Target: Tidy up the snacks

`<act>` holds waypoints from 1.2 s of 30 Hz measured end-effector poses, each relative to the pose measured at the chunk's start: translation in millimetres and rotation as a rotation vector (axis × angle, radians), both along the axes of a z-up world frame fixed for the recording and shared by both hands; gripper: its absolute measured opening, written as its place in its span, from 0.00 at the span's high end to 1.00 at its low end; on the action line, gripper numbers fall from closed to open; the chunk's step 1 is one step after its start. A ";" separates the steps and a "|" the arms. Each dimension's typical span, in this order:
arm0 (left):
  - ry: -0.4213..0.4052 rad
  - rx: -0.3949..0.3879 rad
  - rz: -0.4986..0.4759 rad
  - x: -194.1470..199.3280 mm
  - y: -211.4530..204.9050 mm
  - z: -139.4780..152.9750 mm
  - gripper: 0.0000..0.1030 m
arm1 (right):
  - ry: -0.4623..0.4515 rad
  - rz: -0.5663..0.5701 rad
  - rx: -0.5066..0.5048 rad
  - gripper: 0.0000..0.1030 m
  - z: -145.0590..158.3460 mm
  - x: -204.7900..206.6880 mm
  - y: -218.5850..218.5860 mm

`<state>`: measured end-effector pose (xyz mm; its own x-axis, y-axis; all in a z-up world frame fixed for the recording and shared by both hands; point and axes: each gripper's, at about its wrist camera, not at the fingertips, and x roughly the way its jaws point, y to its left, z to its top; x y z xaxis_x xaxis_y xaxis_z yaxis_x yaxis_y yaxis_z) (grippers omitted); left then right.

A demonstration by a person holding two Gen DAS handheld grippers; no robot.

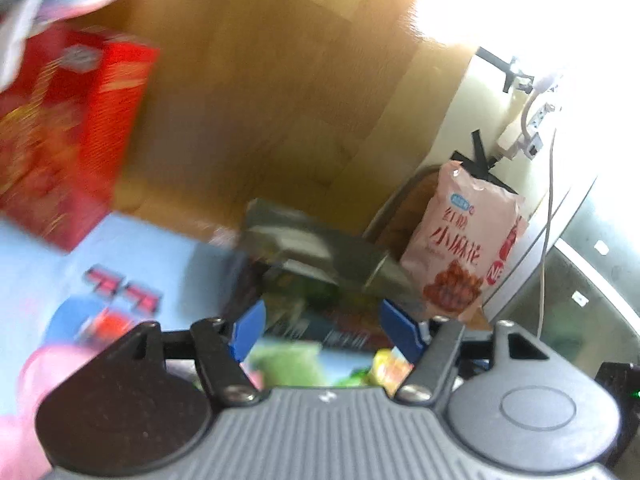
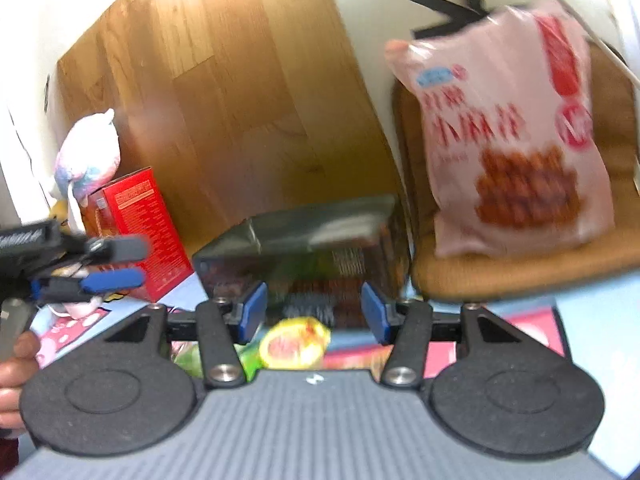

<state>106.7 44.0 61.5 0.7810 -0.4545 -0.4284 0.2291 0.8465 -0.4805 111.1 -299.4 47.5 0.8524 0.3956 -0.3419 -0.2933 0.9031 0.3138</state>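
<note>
A wooden floor (image 2: 240, 92) fills the background. A pink snack bag (image 2: 512, 136) stands upright on a tan chair seat (image 2: 520, 268). A red box (image 2: 140, 236) stands on the light blue tabletop (image 1: 152, 256), with a pastel plush toy (image 2: 90, 152) behind it. A dark snack box (image 2: 304, 248) lies just ahead of both grippers, its far side next to the chair. The right hand-held gripper (image 2: 314, 312) has its blue pads parted, clasping nothing; the dark box sits beyond them. The left hand-held gripper (image 1: 326, 330) is likewise parted and empty; from the right wrist view it shows at left, gripped by a hand (image 2: 16, 376). A small yellow candy wrapper (image 2: 296, 342) lies beneath the right gripper.
</note>
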 end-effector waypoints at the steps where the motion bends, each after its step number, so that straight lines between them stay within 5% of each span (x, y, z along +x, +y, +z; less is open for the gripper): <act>1: 0.013 -0.010 0.008 -9.7 7.6 -5.8 0.36 | 0.016 -0.013 0.022 0.46 -4.5 -1.2 0.1; 7: 0.075 -0.033 0.015 -37.6 17.0 -36.7 0.37 | 0.128 -0.113 0.166 0.46 -19.1 4.4 -23.3; 17: 0.063 0.003 -0.032 -43.1 9.2 -55.6 0.37 | 0.167 -0.201 0.190 0.47 -23.7 24.7 -38.5; 19: 0.062 0.000 -0.034 -43.2 9.6 -56.2 0.37 | 0.222 -0.177 0.215 0.48 -32.0 31.4 -38.6; 22: 0.064 -0.011 -0.036 -42.9 11.5 -56.8 0.37 | 0.272 -0.100 0.181 0.67 -36.7 35.4 -25.8; 36: 0.063 -0.012 -0.021 -44.9 13.2 -56.2 0.37 | 0.251 0.260 0.003 0.55 -25.0 -29.9 59.9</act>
<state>61.8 57.2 5.3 0.7426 -0.4764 -0.4707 0.2161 0.8357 -0.5048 81.2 -239.5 22.5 0.6128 0.5895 -0.5264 -0.4263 0.8074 0.4079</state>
